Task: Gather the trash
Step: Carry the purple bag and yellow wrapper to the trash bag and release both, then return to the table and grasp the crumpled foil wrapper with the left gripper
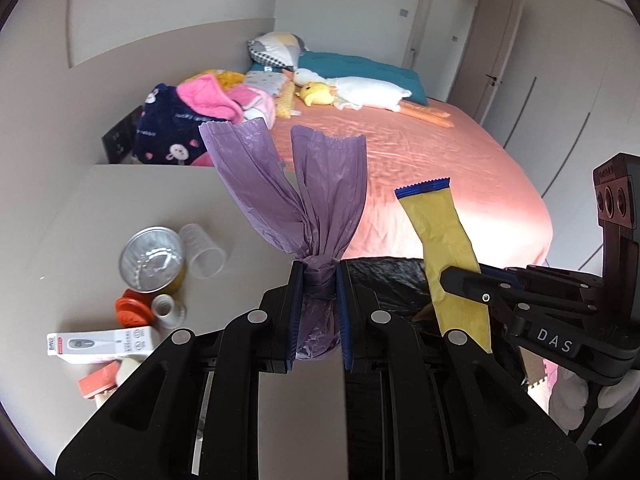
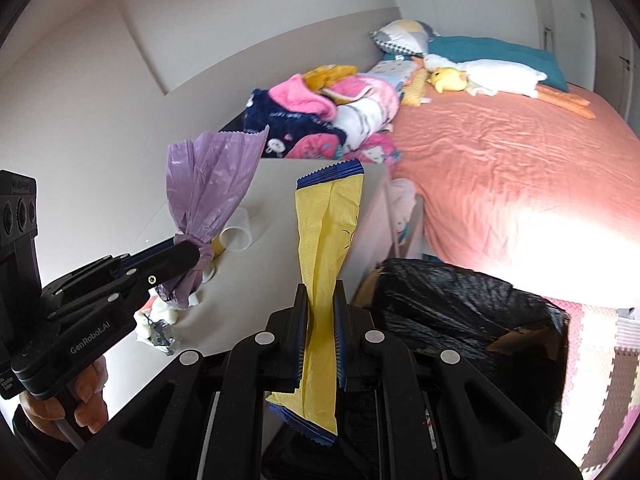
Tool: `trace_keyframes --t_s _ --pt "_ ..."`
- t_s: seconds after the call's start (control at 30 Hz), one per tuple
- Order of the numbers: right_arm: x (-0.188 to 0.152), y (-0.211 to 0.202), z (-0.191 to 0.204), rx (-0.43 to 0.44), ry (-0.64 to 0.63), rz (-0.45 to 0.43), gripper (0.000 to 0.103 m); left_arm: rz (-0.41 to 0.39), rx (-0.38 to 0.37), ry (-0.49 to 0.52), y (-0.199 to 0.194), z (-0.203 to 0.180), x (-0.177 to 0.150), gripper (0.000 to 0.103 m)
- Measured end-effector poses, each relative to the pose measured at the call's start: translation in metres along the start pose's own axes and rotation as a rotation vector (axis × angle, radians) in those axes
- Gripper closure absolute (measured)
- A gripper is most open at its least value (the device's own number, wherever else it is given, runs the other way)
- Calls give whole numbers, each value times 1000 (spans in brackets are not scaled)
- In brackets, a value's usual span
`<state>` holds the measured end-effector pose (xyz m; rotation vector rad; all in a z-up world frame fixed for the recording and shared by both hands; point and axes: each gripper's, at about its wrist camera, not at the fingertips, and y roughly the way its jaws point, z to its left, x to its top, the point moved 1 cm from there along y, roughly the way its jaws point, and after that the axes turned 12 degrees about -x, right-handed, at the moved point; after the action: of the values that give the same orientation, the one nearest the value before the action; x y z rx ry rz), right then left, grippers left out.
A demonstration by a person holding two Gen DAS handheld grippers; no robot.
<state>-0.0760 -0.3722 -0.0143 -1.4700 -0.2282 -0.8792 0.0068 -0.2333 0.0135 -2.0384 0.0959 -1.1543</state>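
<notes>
While both hands carry trash at once, each gripper keeps its piece upright and clear of the nightstand (image 1: 132,192), which I judge is so the two can be dropped together into the bin (image 2: 460,300) lined with black plastic that stands between nightstand and bed (image 2: 500,168).

The left gripper (image 1: 319,292) is pressed nearly together on the purple bag (image 1: 316,208). Its blue pads pinch the bag right at its knot, so the two loose flaps fan upward above the jaws and a small bulge hangs below them. Gripping at the knot looks like the firmest hold on such thin film.

The right gripper (image 2: 322,320) is likewise almost closed, pinching the yellow wrapper (image 2: 326,248) across its middle. The flat wrapper stands up past the fingertips, blue crimped edge on top, and its lower end trails back between the fingers.

In the right wrist view the bin's open mouth sits just right of the wrapper and below it, so the drop seems close. Still on the nightstand lie a can (image 1: 154,258), a clear cup (image 1: 204,250), an orange cap (image 1: 130,312) and a white box (image 1: 100,344), which look like the next pieces to gather.
</notes>
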Motion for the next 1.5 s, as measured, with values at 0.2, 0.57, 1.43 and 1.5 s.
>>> trace_keyframes --t_s 0.2,0.57,1.43,1.5 --pt "-2 -13 -29 -37 54 -23 90 21 -52 36 13 -24 3 87" --pt "-6 -39 -79 -92 150 -71 90 124 -230 58 42 -62 -3 72" --pt "2 -51 -100 -139 217 -130 18 174 -141 -55 45 -37 -13 7" --pt "3 -48 -95 -130 207 -125 18 166 -122 -62 42 -32 -14 7"
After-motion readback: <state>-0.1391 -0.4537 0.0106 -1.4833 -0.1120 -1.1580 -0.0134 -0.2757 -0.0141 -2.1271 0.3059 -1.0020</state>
